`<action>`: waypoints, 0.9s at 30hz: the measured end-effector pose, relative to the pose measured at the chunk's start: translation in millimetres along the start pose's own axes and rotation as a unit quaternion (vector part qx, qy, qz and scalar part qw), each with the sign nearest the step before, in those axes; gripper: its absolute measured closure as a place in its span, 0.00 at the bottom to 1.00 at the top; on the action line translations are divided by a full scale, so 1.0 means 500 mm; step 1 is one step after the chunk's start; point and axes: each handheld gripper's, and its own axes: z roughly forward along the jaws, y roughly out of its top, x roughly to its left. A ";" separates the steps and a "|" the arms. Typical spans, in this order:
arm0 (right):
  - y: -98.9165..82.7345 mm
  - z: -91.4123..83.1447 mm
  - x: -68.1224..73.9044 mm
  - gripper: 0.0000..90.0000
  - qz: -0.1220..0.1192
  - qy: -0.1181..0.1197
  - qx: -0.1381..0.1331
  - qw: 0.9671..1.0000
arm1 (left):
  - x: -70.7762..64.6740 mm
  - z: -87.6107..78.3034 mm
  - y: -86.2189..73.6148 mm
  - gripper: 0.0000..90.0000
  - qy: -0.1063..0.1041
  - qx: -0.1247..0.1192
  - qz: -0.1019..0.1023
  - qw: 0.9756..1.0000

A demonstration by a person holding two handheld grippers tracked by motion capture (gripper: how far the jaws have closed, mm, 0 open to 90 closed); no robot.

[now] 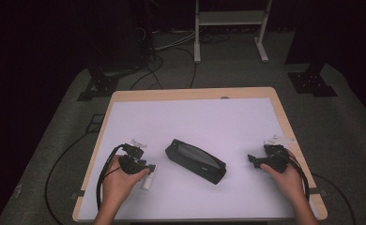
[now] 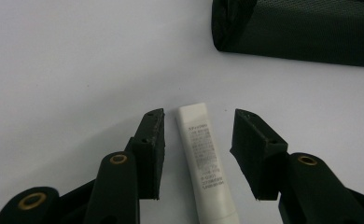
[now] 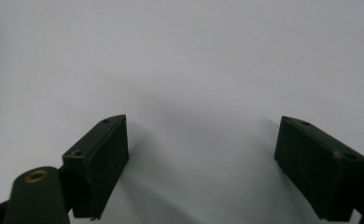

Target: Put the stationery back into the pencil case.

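Down at the worktop's (image 1: 125,101) seven o'clock, the left tool (image 2: 199,140) straddles a white tube (image 2: 204,161) — pads either side, gaps showing, not yet pinching. A black pouch (image 1: 196,161) lies at centre. Right tool (image 3: 201,163) at four o'clock — wide open, nothing between.

A small white plastic tube (image 2: 207,163) with grey print lies near a black mesh-textured fabric pouch (image 1: 195,161) on the pale lilac table mat (image 1: 218,117).

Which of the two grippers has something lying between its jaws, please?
The left gripper: a small white tube lies between its jaws, untouched. The right gripper has bare table between its.
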 end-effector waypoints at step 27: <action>0.000 0.000 0.000 0.18 -0.001 0.000 -0.001 1.000 | -0.008 0.071 0.014 0.66 0.008 0.067 0.008 0.998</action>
